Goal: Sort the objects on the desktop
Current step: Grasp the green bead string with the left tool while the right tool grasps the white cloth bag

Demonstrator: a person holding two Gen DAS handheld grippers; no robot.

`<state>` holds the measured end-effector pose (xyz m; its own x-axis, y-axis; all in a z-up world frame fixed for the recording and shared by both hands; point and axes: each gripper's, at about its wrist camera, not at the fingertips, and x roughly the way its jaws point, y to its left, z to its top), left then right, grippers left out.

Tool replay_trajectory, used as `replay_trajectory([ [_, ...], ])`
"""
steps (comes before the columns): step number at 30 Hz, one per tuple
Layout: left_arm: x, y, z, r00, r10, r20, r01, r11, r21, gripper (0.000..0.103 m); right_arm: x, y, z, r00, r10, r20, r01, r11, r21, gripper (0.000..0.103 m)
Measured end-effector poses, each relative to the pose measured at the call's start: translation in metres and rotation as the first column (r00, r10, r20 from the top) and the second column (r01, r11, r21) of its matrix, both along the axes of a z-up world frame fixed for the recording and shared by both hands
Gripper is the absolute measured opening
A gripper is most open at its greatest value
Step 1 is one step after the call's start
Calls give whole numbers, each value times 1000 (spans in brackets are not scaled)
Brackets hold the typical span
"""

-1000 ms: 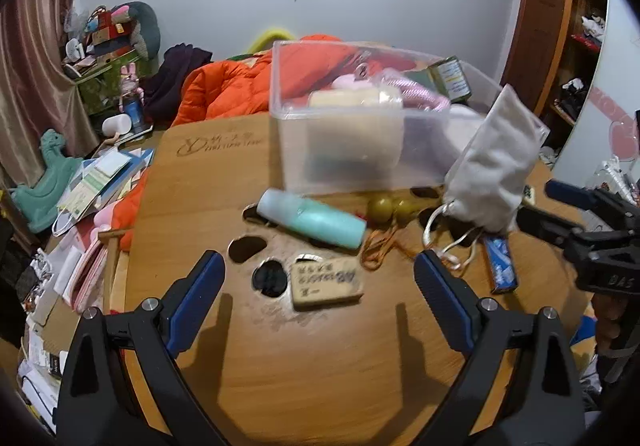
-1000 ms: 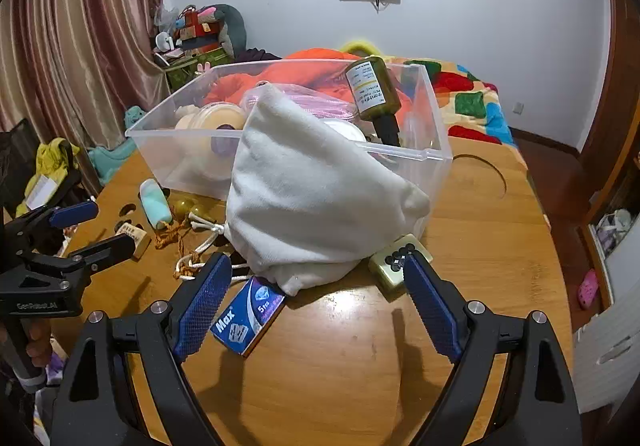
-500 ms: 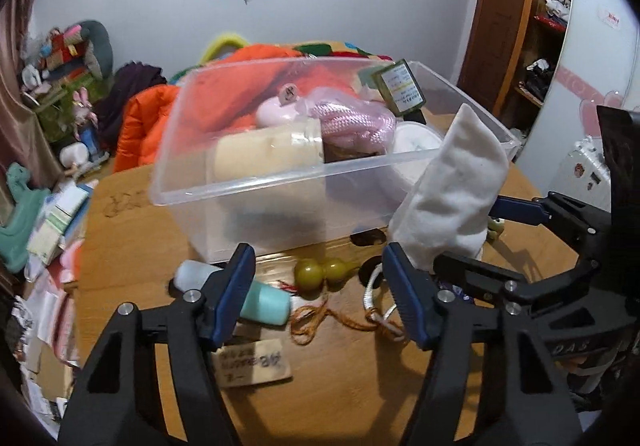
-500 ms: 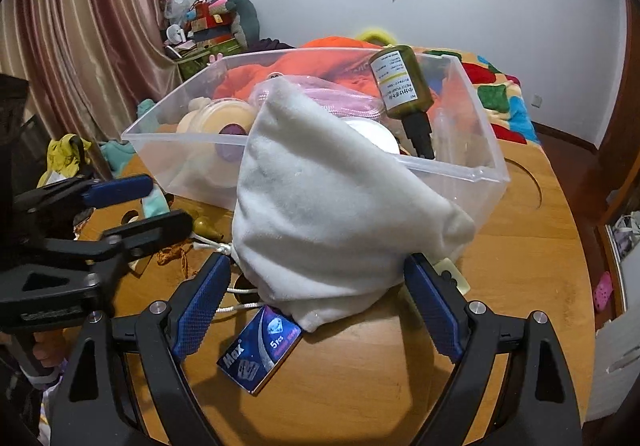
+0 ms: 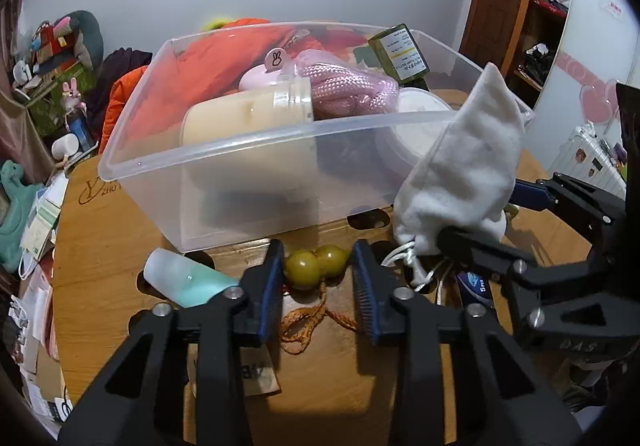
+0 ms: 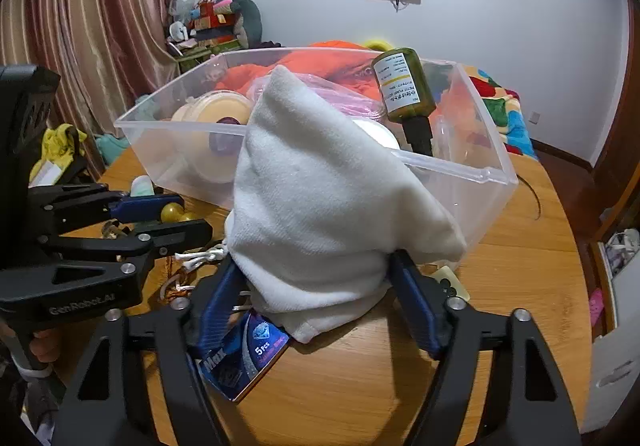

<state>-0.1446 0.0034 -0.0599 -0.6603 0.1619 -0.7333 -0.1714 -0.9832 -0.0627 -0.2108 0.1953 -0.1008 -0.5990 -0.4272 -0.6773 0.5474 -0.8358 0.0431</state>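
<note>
A clear plastic bin [image 5: 248,182] [image 6: 460,182] on the round wooden table [image 5: 104,246] holds a cream jar, pink rope and an olive bottle [image 6: 404,86]. My left gripper [image 5: 318,272] has its pads on both sides of an olive gourd charm [image 5: 316,266] with an orange cord; the left pad touches it. It also shows in the right wrist view [image 6: 160,216]. My right gripper [image 6: 316,298] straddles the base of a white drawstring pouch [image 6: 328,214] [image 5: 468,166] that leans on the bin, pads against the cloth.
A mint tube [image 5: 180,280] lies left of the gourd. A blue "Max" packet [image 6: 244,358] lies under the pouch. A wooden tag [image 5: 260,378] lies under my left gripper. A small green box [image 6: 452,286] sits by the bin corner. Clutter lies beyond the table's left edge.
Both grippers moved forward and narrowed. The left one closed in around the gourd charm; the right one closed in onto the base of the white pouch.
</note>
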Motion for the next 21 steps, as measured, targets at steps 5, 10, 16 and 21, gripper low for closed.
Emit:
replay_trajectory([
  [5, 0, -1, 1, 1000, 10, 0, -10, 1000, 21, 28, 6, 3, 3, 999, 25, -26, -25, 1000, -1, 43],
  [10, 3, -2, 8, 1000, 19, -17, -18, 999, 48, 28, 9, 7, 9, 999, 32, -22, -33, 999, -26, 33],
  [16, 14, -5, 20, 998, 26, -56, -22, 997, 80, 28, 15, 12, 18, 999, 30, -21, -31, 998, -51, 28],
  [21, 22, -14, 30, 995, 46, -87, -37, 994, 106, 28, 24, 18, 28, 999, 16, -50, -21, 996, -83, 27],
])
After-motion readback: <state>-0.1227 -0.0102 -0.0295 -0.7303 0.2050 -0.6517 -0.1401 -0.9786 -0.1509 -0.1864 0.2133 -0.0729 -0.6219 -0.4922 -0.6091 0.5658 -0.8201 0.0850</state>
